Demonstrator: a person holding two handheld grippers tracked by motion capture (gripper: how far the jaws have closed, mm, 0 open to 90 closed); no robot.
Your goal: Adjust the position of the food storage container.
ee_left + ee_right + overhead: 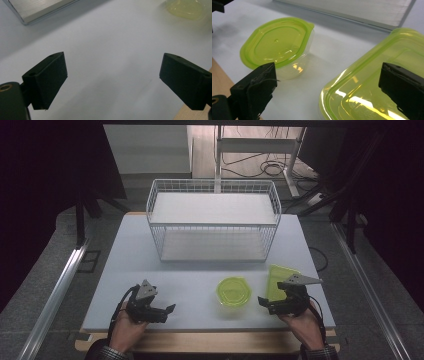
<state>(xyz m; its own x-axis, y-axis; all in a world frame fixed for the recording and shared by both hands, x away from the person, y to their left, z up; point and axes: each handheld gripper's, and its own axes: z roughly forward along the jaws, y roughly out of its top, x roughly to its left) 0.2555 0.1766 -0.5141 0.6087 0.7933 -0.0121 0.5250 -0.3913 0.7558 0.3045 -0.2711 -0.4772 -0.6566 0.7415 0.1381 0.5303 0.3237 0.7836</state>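
High view: the round container (233, 292) sits on the bench (200, 270) between both tongs, the rectangular container (278, 279) just beside the right tongs (266, 304). Left tongs (167, 312) and right tongs gape wide, gripping nothing. A wire basket (212, 220) stands behind.

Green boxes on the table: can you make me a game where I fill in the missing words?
1. The round box and the bigger box both have lids coloured ____.
2. Behind them on the table stands a white wire ____.
3. The right gripper has its jaws ____.
4. The left gripper holds ____.

Missing words: green; basket; open; nothing
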